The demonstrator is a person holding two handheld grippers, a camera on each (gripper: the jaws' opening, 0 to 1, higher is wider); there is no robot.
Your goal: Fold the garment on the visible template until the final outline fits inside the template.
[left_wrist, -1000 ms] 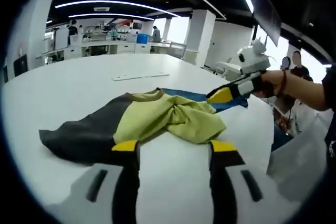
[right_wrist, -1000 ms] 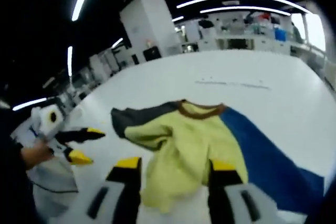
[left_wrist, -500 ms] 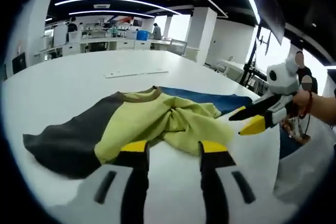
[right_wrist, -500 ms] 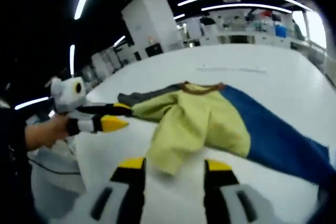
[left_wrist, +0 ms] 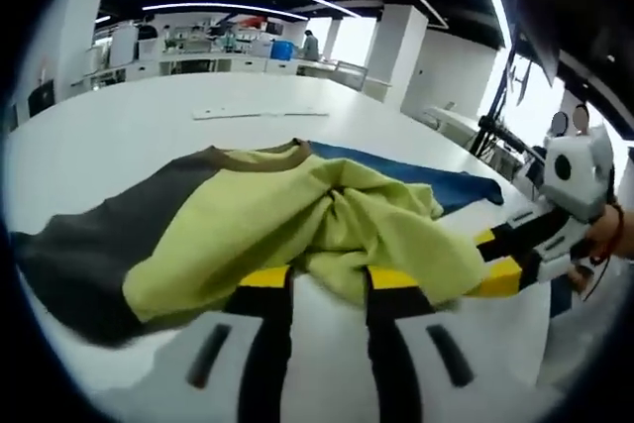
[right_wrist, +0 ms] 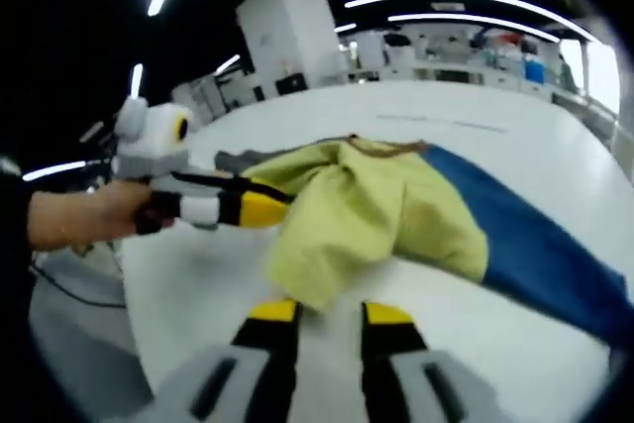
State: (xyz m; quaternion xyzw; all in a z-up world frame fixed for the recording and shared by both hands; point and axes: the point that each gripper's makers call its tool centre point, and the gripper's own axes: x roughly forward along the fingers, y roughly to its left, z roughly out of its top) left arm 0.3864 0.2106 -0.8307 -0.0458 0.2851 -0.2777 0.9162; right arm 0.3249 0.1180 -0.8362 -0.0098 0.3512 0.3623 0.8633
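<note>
Yellow-green, grey and blue crumpled shirt [left_wrist: 297, 225] lies near the white tabletop's [left_wrist: 119, 136] edge; both grippers [left_wrist: 327, 279] [right_wrist: 330, 312] gape, released.

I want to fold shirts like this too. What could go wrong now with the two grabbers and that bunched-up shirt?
1. The yellow-green middle of the garment is crumpled into a heap, so a grabber might pinch several layers and fold it crooked.
2. The left gripper and right gripper both sit close to the same near edge, so they might bump or tug against each other.
3. The blue part stretches toward the table edge and could slide off.
</note>
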